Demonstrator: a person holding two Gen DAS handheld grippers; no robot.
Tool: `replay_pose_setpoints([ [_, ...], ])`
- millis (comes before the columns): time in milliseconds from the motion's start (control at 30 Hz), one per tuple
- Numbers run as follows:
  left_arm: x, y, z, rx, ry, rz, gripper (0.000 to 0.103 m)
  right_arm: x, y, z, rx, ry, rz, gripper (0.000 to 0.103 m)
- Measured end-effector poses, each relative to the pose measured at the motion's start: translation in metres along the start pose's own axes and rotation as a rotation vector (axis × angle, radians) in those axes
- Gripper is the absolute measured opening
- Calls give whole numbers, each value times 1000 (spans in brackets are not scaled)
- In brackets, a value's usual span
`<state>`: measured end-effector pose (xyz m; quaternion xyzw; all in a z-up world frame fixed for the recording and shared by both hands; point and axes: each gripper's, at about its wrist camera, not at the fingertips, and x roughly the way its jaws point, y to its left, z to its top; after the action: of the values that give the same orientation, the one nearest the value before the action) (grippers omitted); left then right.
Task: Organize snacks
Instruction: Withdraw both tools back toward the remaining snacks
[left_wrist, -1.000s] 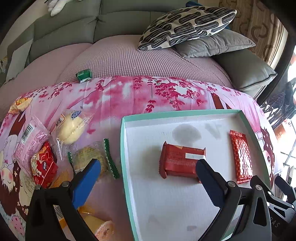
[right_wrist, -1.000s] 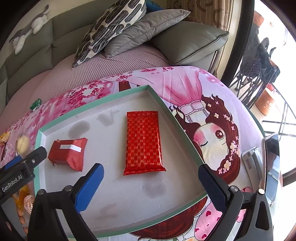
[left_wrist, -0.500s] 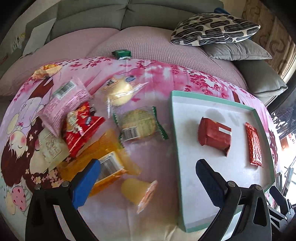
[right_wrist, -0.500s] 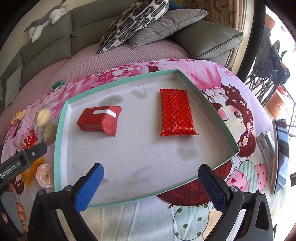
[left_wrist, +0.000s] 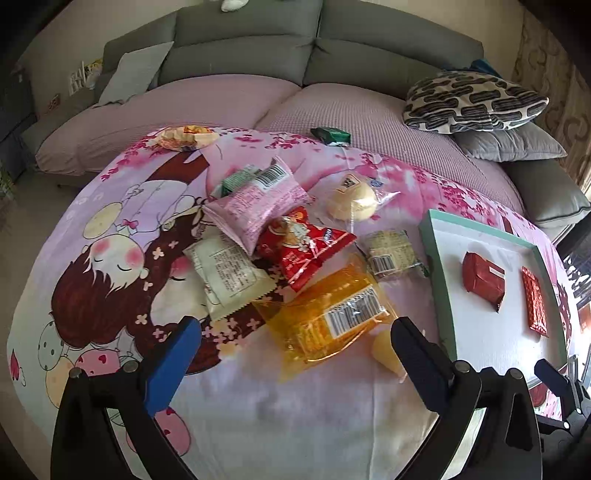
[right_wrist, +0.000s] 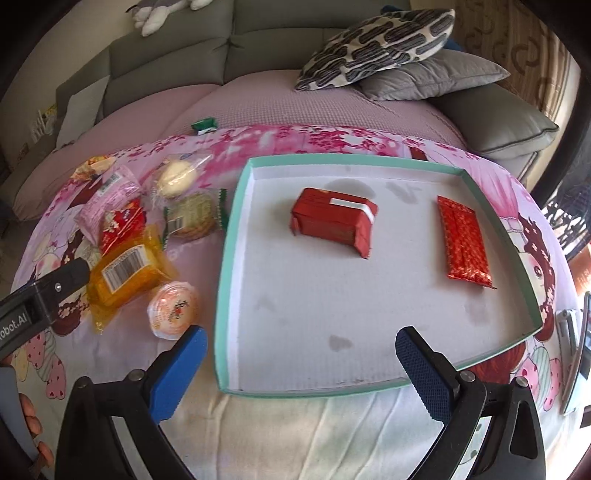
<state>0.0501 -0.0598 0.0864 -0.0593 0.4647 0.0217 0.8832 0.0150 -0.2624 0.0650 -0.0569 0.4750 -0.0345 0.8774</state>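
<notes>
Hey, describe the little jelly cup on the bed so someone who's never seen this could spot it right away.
Find the teal-rimmed tray. Left of its near corner sits the snack pile; the jelly cup lies nearest the camera, beside the orange packet. It is the only round tub with a peel-off lid.

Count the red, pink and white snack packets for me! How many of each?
Red: 3 (boxy red pack, flat red packet, red bag)
Pink: 1 (pink packet)
White: 1 (white packet)
Total: 5
</notes>
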Motion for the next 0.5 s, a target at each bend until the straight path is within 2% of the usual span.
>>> replay_pose_setpoints([
  [300, -1, 48, 6, -108, -18, 55, 102, 5, 18, 6, 3, -8, 83, 103],
  [500, 12, 52, 7, -106, 39, 55, 102, 10, 25, 12, 2, -28, 143, 103],
])
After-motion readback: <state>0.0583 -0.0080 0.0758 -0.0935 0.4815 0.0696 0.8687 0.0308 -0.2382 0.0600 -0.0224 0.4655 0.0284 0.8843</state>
